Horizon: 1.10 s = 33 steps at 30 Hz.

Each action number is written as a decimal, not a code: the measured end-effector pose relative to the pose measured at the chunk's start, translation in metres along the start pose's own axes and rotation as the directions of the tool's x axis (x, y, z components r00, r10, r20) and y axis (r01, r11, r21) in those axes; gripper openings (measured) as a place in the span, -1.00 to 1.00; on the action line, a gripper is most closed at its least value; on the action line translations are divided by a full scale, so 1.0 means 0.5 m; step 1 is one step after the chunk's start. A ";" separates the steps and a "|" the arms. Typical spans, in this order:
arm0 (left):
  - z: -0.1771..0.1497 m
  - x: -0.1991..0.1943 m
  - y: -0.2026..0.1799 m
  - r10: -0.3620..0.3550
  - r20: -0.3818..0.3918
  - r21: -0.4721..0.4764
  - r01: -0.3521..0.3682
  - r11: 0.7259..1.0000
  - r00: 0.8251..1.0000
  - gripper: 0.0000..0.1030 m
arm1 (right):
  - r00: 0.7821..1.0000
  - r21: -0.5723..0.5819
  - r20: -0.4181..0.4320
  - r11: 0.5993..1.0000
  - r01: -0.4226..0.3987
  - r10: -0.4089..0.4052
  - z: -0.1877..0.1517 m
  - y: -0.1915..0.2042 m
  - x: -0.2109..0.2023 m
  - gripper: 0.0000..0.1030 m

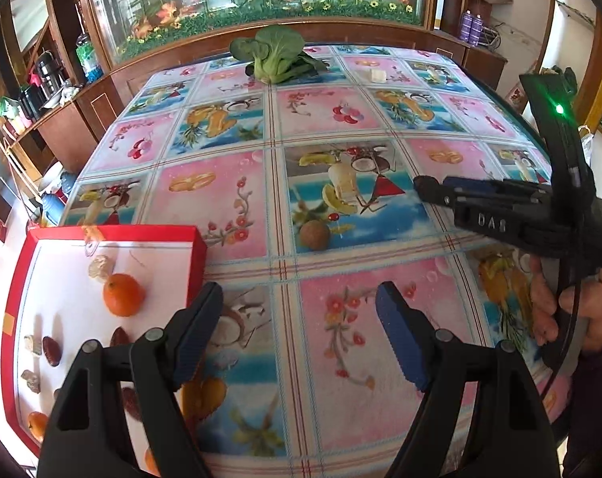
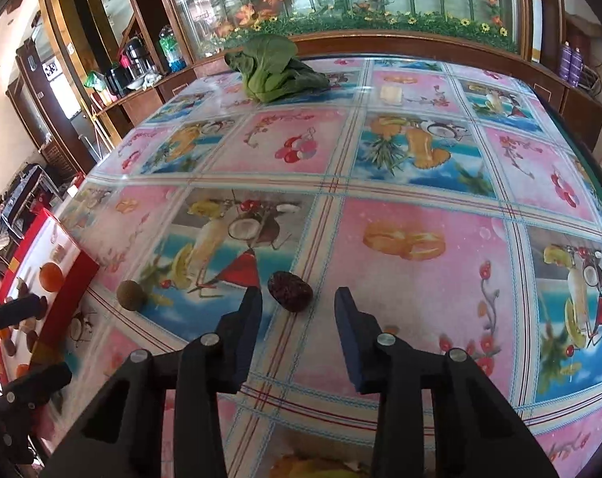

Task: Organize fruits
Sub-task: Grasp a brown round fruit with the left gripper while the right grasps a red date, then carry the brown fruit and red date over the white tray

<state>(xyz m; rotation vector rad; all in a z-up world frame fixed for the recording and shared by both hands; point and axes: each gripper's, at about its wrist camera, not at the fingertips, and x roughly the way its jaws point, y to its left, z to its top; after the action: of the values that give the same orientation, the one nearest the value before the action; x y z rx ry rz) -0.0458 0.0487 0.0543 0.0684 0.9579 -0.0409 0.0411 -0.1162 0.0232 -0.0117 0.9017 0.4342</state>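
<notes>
A red box (image 1: pixel 101 233) with a white floor sits at the table's left edge and holds an orange (image 1: pixel 123 294), several dark dates and pale nut pieces. My left gripper (image 1: pixel 299 298) hangs open over the tablecloth just right of the box, nothing between its fingers. A small brown round fruit (image 1: pixel 314 234) (image 2: pixel 130 295) lies on the cloth beyond it. In the right wrist view a dark red date (image 2: pixel 289 290) lies on the cloth between the tips of my right gripper (image 2: pixel 297 298), nearer the left finger. The pads do not press it. The box (image 2: pixel 73 279) shows at far left.
A green leafy cabbage (image 1: pixel 275 59) (image 2: pixel 277 69) and a pale block (image 1: pixel 376 75) lie at the table's far side. The fruit-print tablecloth (image 1: pixel 320 119) covers the whole top. A wooden cabinet with a glass display stands behind. A person's hand (image 1: pixel 579 310) holds the right gripper (image 1: pixel 420 187).
</notes>
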 end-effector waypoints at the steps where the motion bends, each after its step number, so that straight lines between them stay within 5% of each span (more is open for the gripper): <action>1: 0.004 0.007 -0.002 0.000 -0.005 -0.003 0.000 1.000 1.000 0.55 | 1.000 -0.002 -0.004 1.000 -0.002 0.002 0.001 0.001 0.000 -0.51; 7: 0.032 0.048 -0.020 0.009 -0.025 -0.008 -0.009 1.000 1.000 0.55 | 1.000 0.030 -0.006 0.999 -0.010 0.010 0.002 -0.007 -0.012 -0.68; 11: 0.043 0.078 -0.026 0.014 -0.043 -0.021 -0.015 1.000 0.999 0.54 | 0.995 0.107 0.084 0.993 -0.054 0.045 0.007 -0.036 -0.061 -0.69; 15: 0.046 0.101 -0.025 0.013 -0.063 -0.039 -0.015 0.999 0.998 0.10 | 0.990 0.173 0.124 0.981 -0.091 0.070 0.005 -0.058 -0.087 -0.69; 25: 0.050 0.127 -0.021 -0.028 -0.062 -0.087 0.022 0.996 0.998 -0.43 | 0.989 0.188 0.130 0.978 -0.093 0.069 0.009 -0.059 -0.087 -0.69; 33: 0.044 0.117 -0.016 -0.035 -0.031 -0.108 0.031 0.994 0.999 -0.53 | 0.985 0.166 0.160 0.982 -0.095 0.068 0.005 -0.050 -0.089 -0.69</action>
<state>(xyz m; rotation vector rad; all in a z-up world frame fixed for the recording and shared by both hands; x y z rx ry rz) 0.0050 0.0386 0.0188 -0.0457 0.9927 -0.0189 0.0281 -0.1545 0.0544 0.2161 0.7865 0.4258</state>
